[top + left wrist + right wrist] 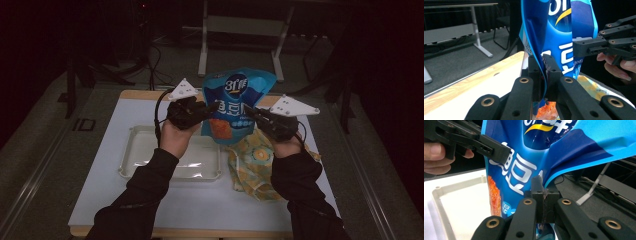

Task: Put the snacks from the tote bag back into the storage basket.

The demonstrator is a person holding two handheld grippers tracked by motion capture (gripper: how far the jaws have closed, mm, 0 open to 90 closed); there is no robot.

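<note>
A blue snack bag (234, 102) with white lettering and an orange patch hangs in the air above the table, held between both grippers. My left gripper (202, 111) is shut on the bag's left edge; in the left gripper view the bag (554, 37) has its edge pinched between the two jaws of that gripper (544, 72). My right gripper (250, 114) is shut on the bag's right edge, and in the right gripper view the blue film (564, 152) runs down into the jaws of the gripper (543, 192). The other gripper (474, 142) clamps the bag's far edge there.
A white tray (137, 155) lies on the white tabletop under my left hand. A yellow patterned cloth (252, 162) lies crumpled to the tray's right, under the bag. Table legs and cables stand on the dark floor beyond the wooden far edge (145, 94).
</note>
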